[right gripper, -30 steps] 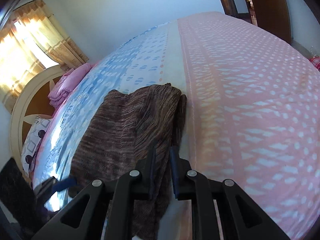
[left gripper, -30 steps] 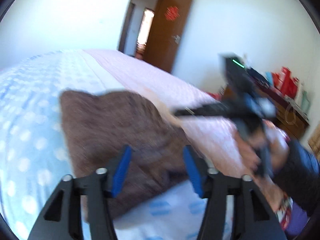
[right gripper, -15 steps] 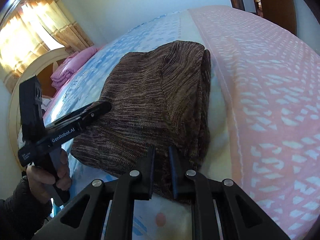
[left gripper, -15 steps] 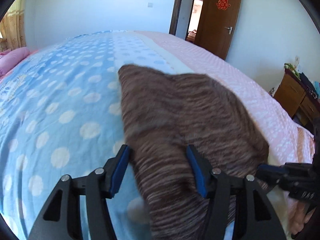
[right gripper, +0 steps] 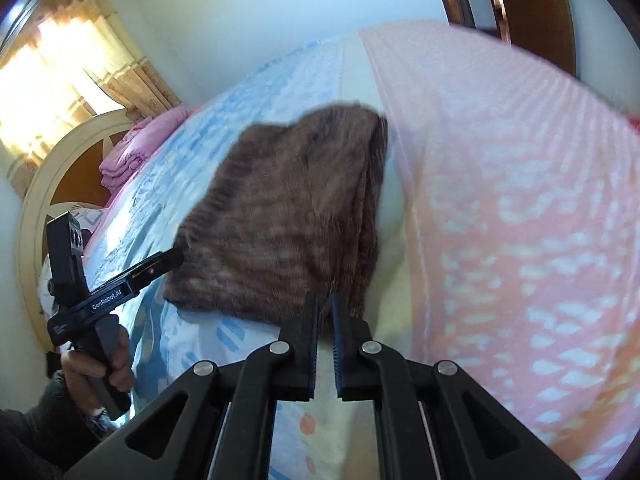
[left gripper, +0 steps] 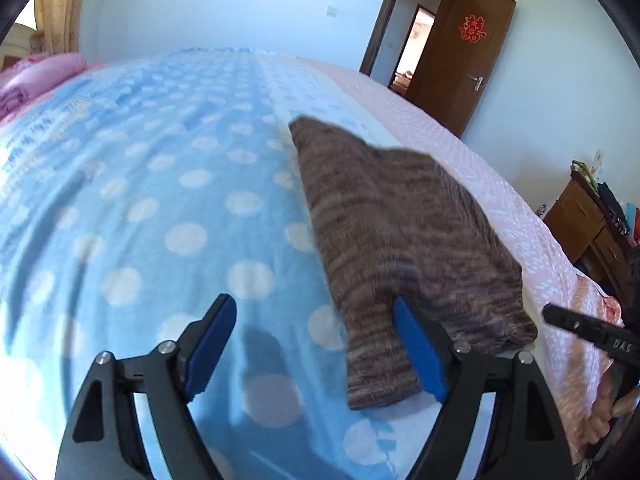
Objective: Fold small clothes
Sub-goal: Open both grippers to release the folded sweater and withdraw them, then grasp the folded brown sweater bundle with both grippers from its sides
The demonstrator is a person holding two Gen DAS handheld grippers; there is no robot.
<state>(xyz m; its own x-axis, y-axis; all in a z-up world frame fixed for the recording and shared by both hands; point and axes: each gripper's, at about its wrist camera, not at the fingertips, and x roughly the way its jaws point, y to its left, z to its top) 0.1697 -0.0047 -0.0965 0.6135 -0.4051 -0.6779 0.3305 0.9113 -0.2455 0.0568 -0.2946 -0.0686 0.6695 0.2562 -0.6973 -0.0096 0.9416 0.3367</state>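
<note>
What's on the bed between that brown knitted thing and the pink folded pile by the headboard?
Nothing: in the left wrist view only bare blue dotted bedspread stretches between the brown knitted garment and the pink folded pile.

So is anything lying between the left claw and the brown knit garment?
Nothing visible. The left claw, its jaws opening, is already at the near corner of the brown knit garment, with only blue dotted bedsheet around it.

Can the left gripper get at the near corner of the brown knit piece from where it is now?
Probably yes. The left gripper is opening, and the near edge of the brown knit piece already lies against its right-hand finger, nothing between them.
</note>
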